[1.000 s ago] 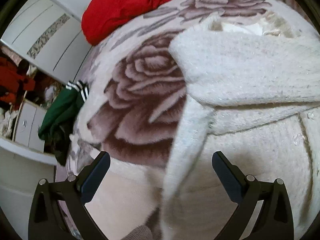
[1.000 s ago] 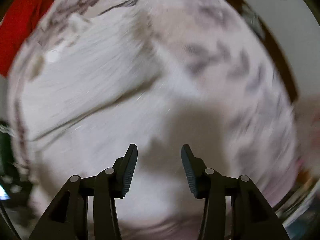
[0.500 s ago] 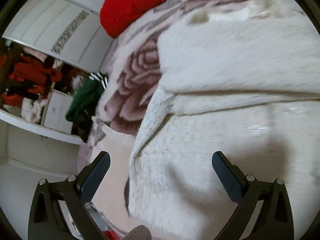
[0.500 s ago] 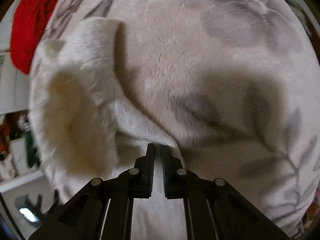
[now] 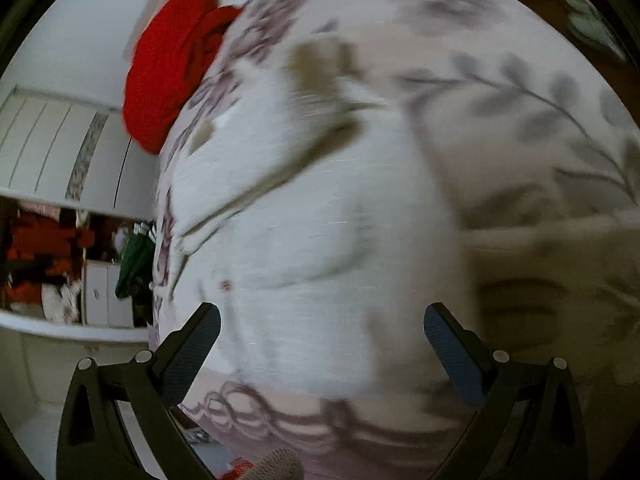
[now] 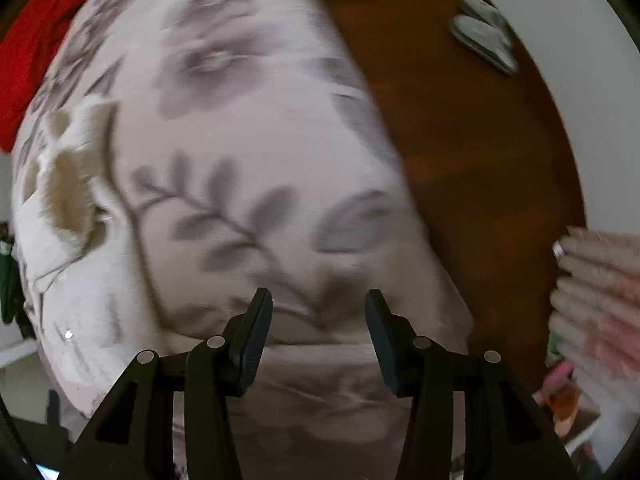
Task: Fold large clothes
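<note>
Left wrist view: left gripper (image 5: 320, 334) wide open, nothing between the jaws, hanging above the white fluffy garment (image 5: 304, 232). Garment spread over the floral blanket (image 5: 520, 92), with a folded flap across its upper part. Picture blurred, so texture hard to read. Red clothing (image 5: 172, 68) heaped at the far end of the blanket, just beside the garment's top edge. Green clothing (image 5: 134, 258) hanging at the left side, near white cabinets (image 5: 60, 152).

Right wrist view: right gripper (image 6: 318, 312) about half open, just opened from a nearly closed position, holding nothing, only blanket (image 6: 248, 128) below it. White garment (image 6: 60, 240) at the left edge, well apart from the fingers. Brown wooden floor (image 6: 460, 128) on the right, with grey slippers (image 6: 480, 36) on it. Red clothing (image 6: 32, 52) in the upper left corner.
</note>
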Tool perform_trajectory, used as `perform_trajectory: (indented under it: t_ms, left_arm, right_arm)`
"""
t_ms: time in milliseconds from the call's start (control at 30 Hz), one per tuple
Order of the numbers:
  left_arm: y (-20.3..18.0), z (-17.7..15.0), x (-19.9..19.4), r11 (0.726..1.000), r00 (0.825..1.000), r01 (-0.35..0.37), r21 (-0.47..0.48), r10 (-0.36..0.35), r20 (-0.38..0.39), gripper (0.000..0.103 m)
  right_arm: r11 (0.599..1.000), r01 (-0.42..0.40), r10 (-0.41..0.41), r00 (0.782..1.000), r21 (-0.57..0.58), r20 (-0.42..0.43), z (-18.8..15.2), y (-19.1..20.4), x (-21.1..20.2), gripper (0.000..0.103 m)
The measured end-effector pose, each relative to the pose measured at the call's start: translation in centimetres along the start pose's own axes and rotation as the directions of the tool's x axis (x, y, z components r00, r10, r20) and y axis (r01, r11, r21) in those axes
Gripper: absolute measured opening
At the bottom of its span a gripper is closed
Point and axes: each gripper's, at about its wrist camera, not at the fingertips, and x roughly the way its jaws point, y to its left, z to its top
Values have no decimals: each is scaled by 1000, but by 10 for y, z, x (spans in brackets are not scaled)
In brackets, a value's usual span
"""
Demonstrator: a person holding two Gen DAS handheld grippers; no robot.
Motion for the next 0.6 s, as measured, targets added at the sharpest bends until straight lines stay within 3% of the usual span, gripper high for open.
perform_trajectory:
  t_ms: [100,167,233,267,300,333,367,433,467,500,533,567,600]
  left_arm:
    - [-39,4,15,996,997,-76,54,77,-18,103]
    - [-52,3,42,993,993,-84,88,90,-73,103]
    - [-41,2,59,997,993,-57,48,62,-102,103]
    - [-29,3,62,999,994,-33,0,33,-107,94]
    - [-13,3,62,998,995,-13,-55,7,-101,77]
    - [1,3,63,995,995,7,-96,-16,-98,23]
    - [20,3,66,987,993,40,-153,-55,-101,13]
    - [44,4,66,973,993,86,-215,-102,-62,12]
    - [59,3,65,969,995,78,-234,-90,-42,12]
    - [68,2,65,968,996,76,-241,-88,-36,12]
    - [73,2,64,967,996,75,-244,-86,-32,12]
    - [78,0,63,967,997,66,-246,-75,-27,12]
    - [82,-1,63,969,998,55,-240,-62,-21,12]
  right_arm:
    - [999,-11,12,1000,45,-15,-4,-23,-3,50]
    - [998,-26,26,1000,49,-14,-2,-26,-1,50]
    - [998,-56,57,998,34,-7,2,-21,-4,50]
    - [996,-89,89,996,21,-7,5,-17,-8,50]
    - [988,-151,152,988,7,-14,10,-8,-7,50]
    - [978,-207,207,978,-1,-22,13,7,-1,51]
    - [961,-276,275,961,-17,-34,20,17,1,51]
    - [916,-395,391,918,-66,-59,38,45,8,60]
    - [887,-452,446,892,-94,-78,48,63,14,62]
    - [838,-530,519,848,-128,-108,62,89,22,64]
    - [813,-565,552,825,-141,-122,69,102,26,68]
    - [765,-624,606,781,-159,-150,83,130,36,71]
    - [739,-656,636,754,-155,-164,93,149,44,75]
